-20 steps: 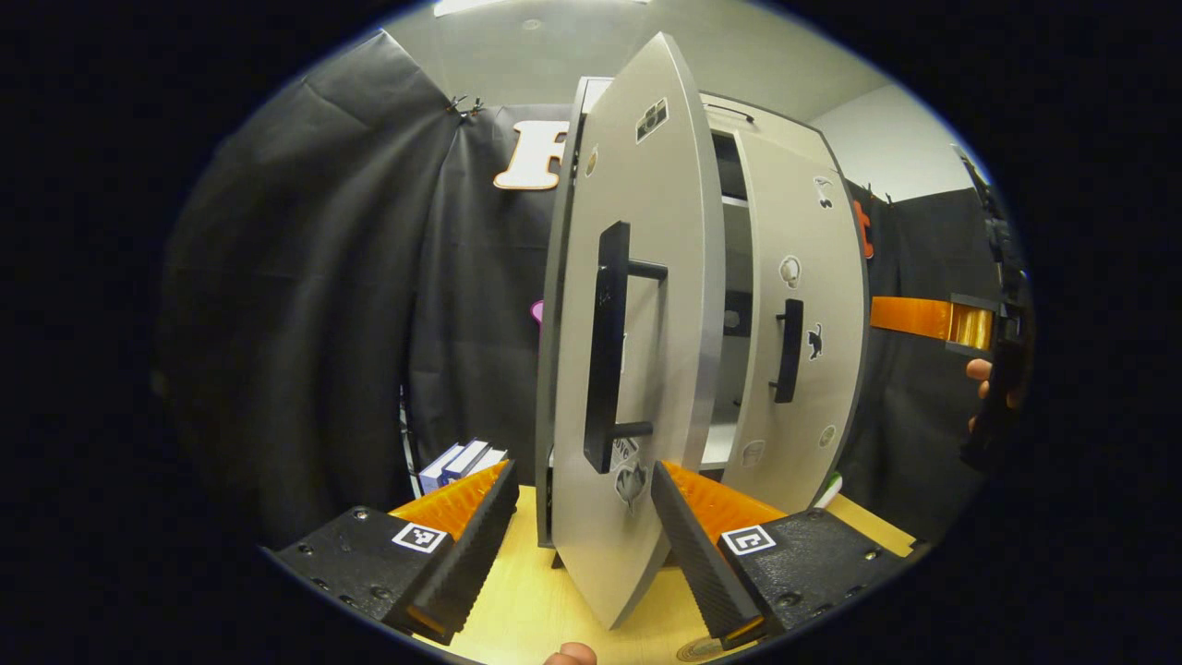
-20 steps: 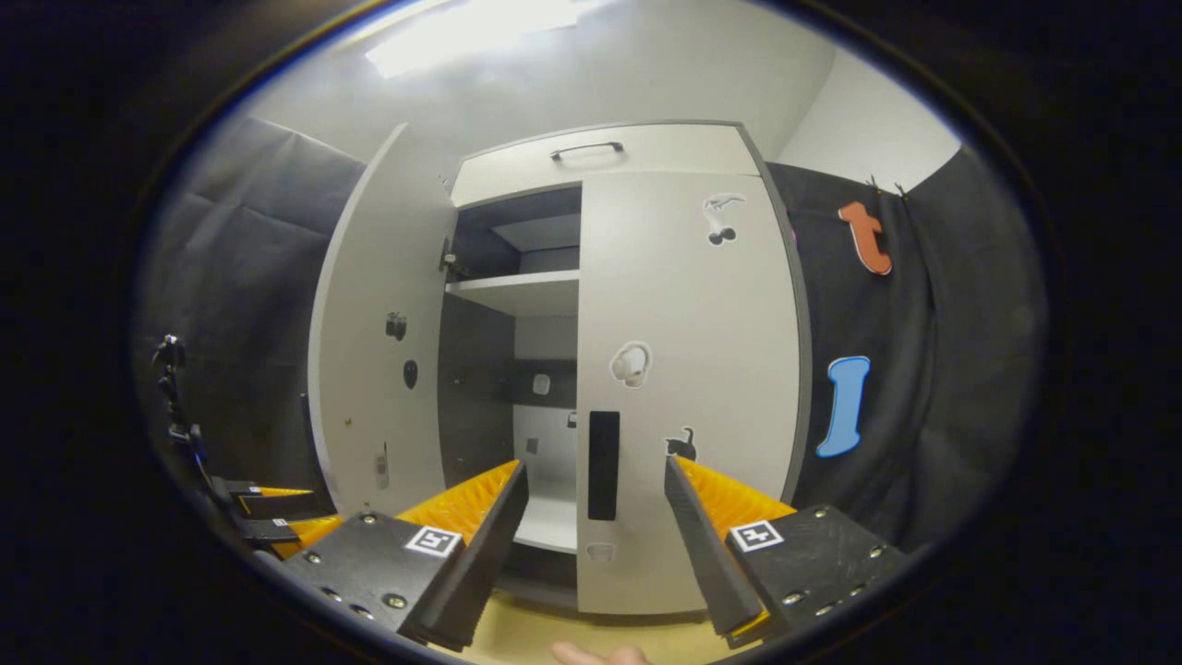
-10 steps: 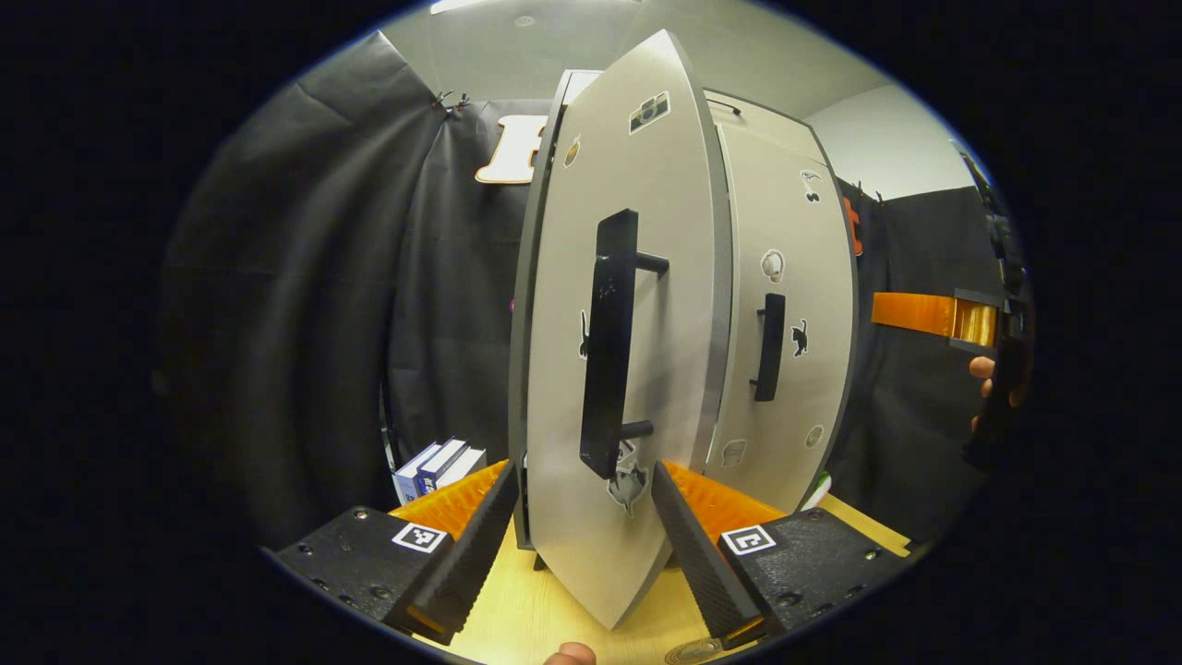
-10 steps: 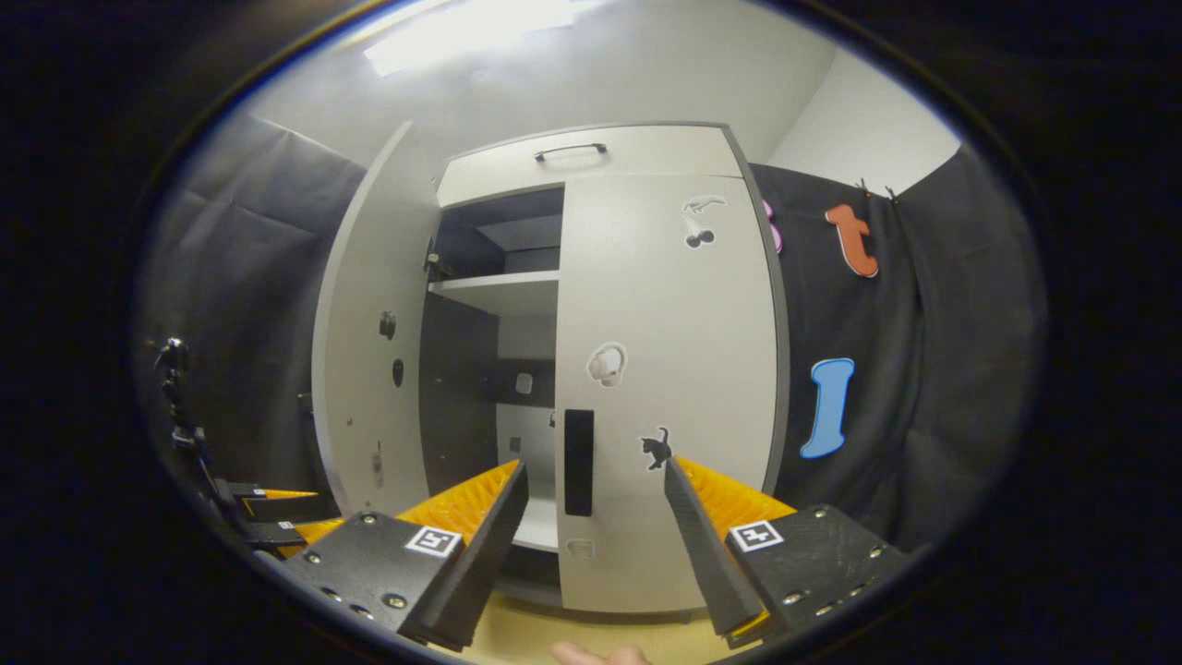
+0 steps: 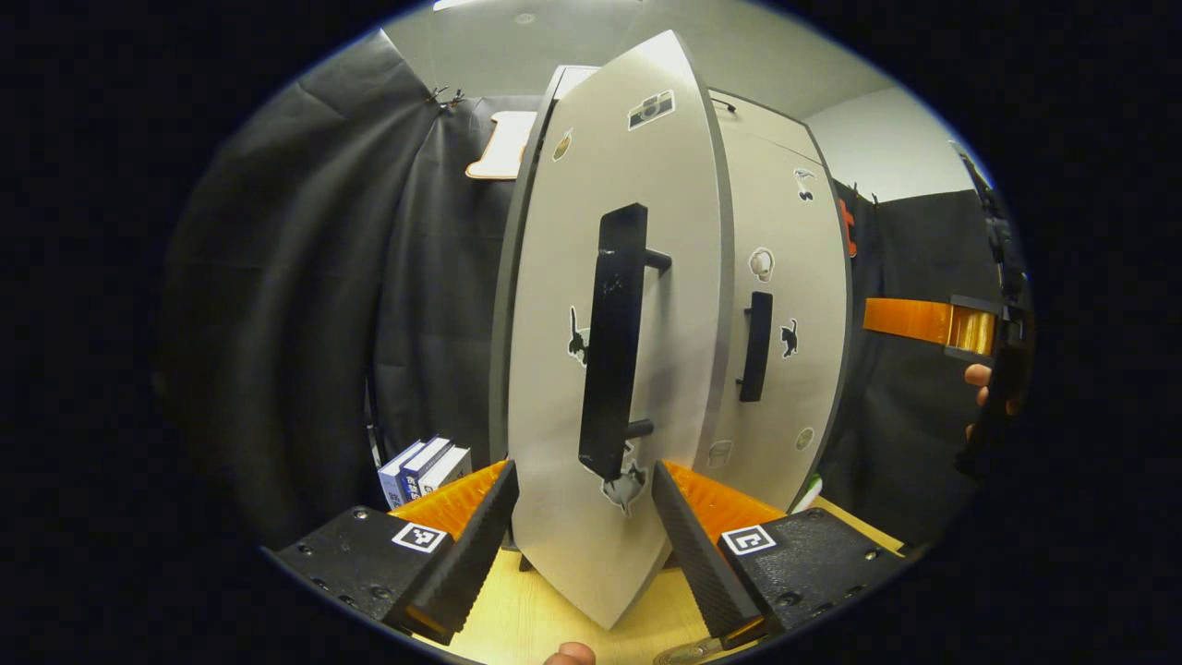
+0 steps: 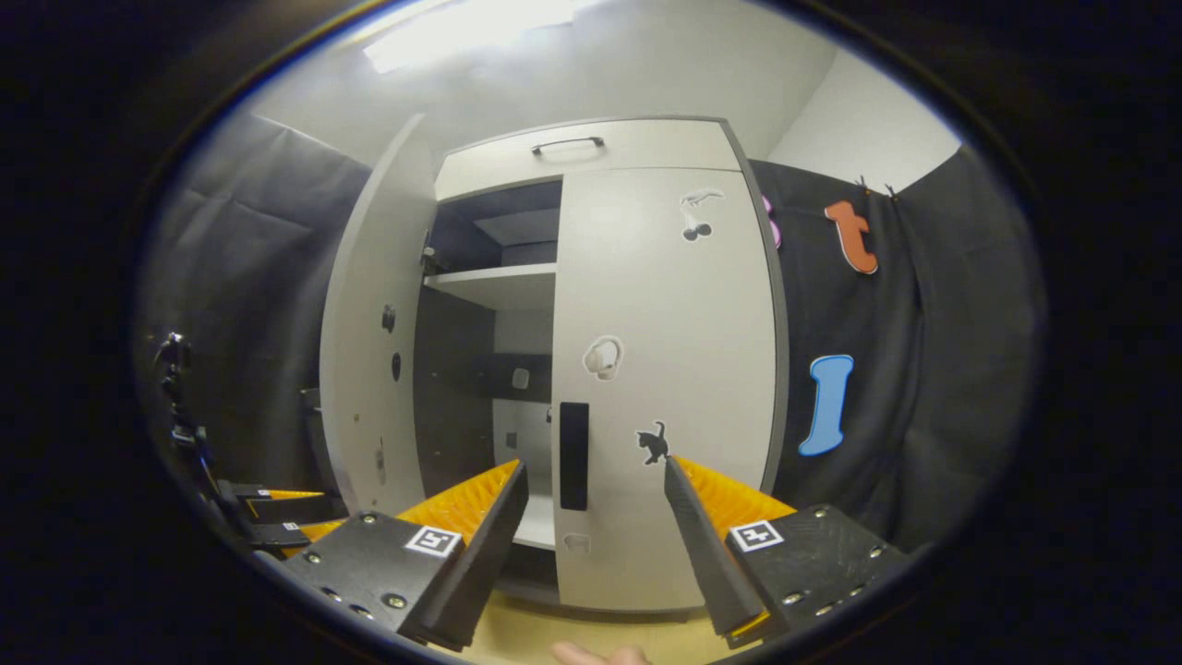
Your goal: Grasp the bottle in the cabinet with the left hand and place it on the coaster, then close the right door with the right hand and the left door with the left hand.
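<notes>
The cabinet (image 6: 591, 148) stood straight ahead of the right tongs (image 6: 596, 517), on the wooden table (image 5: 536, 610). Its right door (image 6: 665, 369) lay flush and closed beyond the fingertips, with the black handle (image 6: 573, 455) seen between the two fingers. The left door (image 5: 609, 369) stood partly open: in the right gripper view it hung edge-on to the left of the tongs, leaving the shelves in sight. In the left gripper view, that door filled the space just ahead of the left tongs (image 5: 582, 526), its lower edge between the spread fingers and its long handle (image 5: 611, 342) above them. Whether a finger touched the door could not be told. Both tongs were open and held nothing. The other gripper (image 5: 979, 332) showed far to the right, a hand (image 5: 979, 388) on it. Some books (image 5: 420, 466) stood left of the left finger. The bottle and coaster could not be made out with certainty.
</notes>
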Demonstrator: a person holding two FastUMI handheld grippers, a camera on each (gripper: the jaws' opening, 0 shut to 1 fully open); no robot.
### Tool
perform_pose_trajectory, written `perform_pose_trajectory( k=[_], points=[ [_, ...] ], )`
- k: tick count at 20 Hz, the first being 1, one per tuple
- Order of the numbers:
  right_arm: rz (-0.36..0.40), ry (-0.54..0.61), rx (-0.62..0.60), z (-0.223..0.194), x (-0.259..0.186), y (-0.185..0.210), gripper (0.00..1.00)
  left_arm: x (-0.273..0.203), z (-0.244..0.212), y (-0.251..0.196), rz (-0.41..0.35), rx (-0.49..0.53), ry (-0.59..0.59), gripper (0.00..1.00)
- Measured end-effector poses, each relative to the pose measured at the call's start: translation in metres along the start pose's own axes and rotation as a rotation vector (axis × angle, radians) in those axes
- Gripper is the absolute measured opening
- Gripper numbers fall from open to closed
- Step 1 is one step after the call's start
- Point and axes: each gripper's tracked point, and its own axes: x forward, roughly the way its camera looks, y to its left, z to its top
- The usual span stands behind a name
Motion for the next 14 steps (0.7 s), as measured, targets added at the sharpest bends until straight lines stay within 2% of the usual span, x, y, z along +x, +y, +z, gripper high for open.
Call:
perform_pose_trajectory(
  k=[3,6,14],
  points=[
    [-0.008,0.003,-0.002,0.000,0.004,-0.005,0.90,0.003,0.000,-0.003,-0.006,0.002,0.001,0.93],
    [-0.013,0.006,0.000,-0.002,0.004,-0.008,0.87,0.007,-0.001,-0.008,-0.014,0.001,0.004,0.93],
    [-0.027,0.007,-0.007,-0.002,0.005,-0.015,0.90,0.016,-0.003,-0.035,-0.069,0.012,0.008,0.93]
  ],
)
